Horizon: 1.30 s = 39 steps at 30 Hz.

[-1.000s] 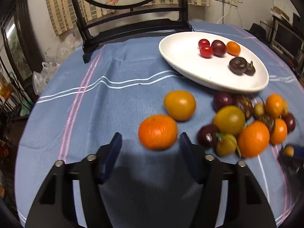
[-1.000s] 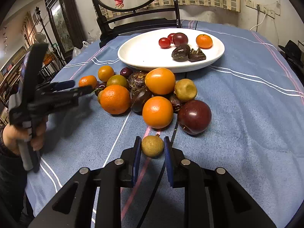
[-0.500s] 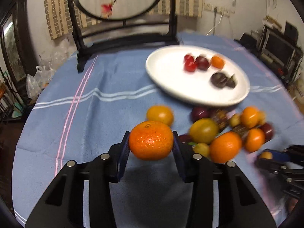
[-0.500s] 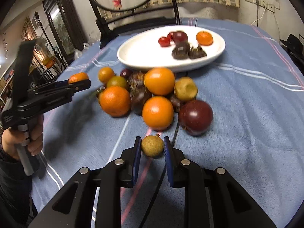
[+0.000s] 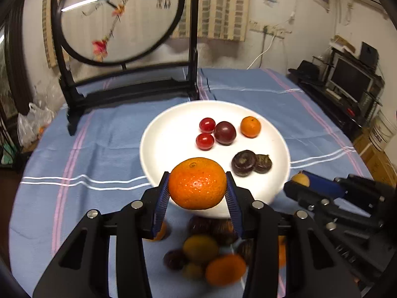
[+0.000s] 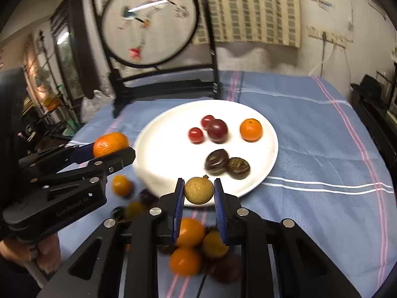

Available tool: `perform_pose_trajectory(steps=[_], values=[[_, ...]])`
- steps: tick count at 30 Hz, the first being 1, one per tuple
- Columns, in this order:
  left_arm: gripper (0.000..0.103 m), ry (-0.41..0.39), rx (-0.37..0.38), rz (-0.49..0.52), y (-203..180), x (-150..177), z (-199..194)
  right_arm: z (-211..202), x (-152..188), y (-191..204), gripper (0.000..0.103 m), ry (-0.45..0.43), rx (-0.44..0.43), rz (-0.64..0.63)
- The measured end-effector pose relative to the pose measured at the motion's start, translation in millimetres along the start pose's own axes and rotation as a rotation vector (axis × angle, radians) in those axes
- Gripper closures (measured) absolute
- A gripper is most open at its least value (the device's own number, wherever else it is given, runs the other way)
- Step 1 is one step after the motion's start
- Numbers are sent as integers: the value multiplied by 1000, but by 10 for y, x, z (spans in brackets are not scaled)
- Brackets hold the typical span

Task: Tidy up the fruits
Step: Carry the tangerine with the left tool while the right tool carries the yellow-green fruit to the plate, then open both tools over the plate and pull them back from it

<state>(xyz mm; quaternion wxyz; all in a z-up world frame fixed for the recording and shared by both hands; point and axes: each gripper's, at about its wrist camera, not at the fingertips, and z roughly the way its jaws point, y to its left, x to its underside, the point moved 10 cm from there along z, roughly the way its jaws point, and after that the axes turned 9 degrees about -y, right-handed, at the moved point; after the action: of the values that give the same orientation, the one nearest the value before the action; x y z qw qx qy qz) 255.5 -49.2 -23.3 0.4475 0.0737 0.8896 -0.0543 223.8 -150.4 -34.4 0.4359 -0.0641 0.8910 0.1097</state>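
My left gripper (image 5: pixel 197 190) is shut on an orange tangerine (image 5: pixel 197 183) and holds it in the air over the near rim of the white plate (image 5: pixel 168 146). My right gripper (image 6: pixel 199 195) is shut on a small tan longan (image 6: pixel 199 190), also raised at the plate's (image 6: pixel 163 154) near edge. Two red cherry tomatoes (image 5: pixel 205 141), a dark plum (image 5: pixel 224 129), a small orange (image 5: pixel 250 126) and two dark brown fruits (image 5: pixel 244 163) lie on the plate. The loose fruit pile (image 6: pixel 189 233) sits on the blue cloth below both grippers.
A black stand with a round embroidered panel (image 5: pixel 119 22) rises at the far side of the table. The blue striped cloth (image 5: pixel 82 164) covers the round table. Dark furniture (image 5: pixel 347 84) stands beyond the right edge. A hand (image 6: pixel 47 250) grips the left tool's handle.
My left gripper closed on the tangerine and lifted it off the cloth toward the plate. My right gripper, still shut on the longan, rose and moved forward to the plate's edge.
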Motion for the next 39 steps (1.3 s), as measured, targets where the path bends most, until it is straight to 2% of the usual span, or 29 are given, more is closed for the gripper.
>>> perform_pose_trajectory(steps=[3, 6, 7, 8, 9, 10, 11, 12, 14, 15, 19, 23, 32, 35, 39], values=[[61, 50, -13, 12, -21, 71, 277, 207, 58, -94, 79, 27, 4, 11], [60, 63, -32, 20, 5, 111, 453, 320, 97, -133, 78, 44, -18, 23], [57, 65, -34, 13, 23, 127, 501, 360, 111, -140, 73, 46, -29, 33], [39, 60, -43, 7, 51, 136, 518, 381, 135, -137, 50, 53, -43, 42], [32, 48, -68, 4, 96, 134, 516, 382, 126, -129, 41, 38, -63, 48], [25, 29, -95, 3, 142, 121, 491, 364, 115, -137, 37, 24, -64, 44], [24, 12, -92, 12, 151, 95, 458, 352, 118, -148, 30, 24, -52, 34], [23, -7, -70, 25, 146, 59, 393, 351, 130, -148, 28, 31, -43, 34], [10, -43, -68, 4, 192, 0, 281, 340, 153, -172, 28, 35, -37, 63], [9, -63, -67, -20, 234, -31, 219, 337, 171, -177, 28, 44, -42, 80], [9, -55, -71, -39, 293, -17, 159, 253, 160, -169, 28, 36, -51, 105], [9, -59, -90, -5, 290, 46, 74, 118, 112, -172, 28, 7, -36, 73], [9, -51, -119, -19, 345, 508, -285, -174, 182, -125, 28, -17, -26, 28], [9, -40, -103, -48, 354, 708, -402, -310, 313, -135, 28, -26, -26, 24], [9, -19, -45, -117, 339, 881, -510, -476, 582, -204, 28, -14, -20, 59]])
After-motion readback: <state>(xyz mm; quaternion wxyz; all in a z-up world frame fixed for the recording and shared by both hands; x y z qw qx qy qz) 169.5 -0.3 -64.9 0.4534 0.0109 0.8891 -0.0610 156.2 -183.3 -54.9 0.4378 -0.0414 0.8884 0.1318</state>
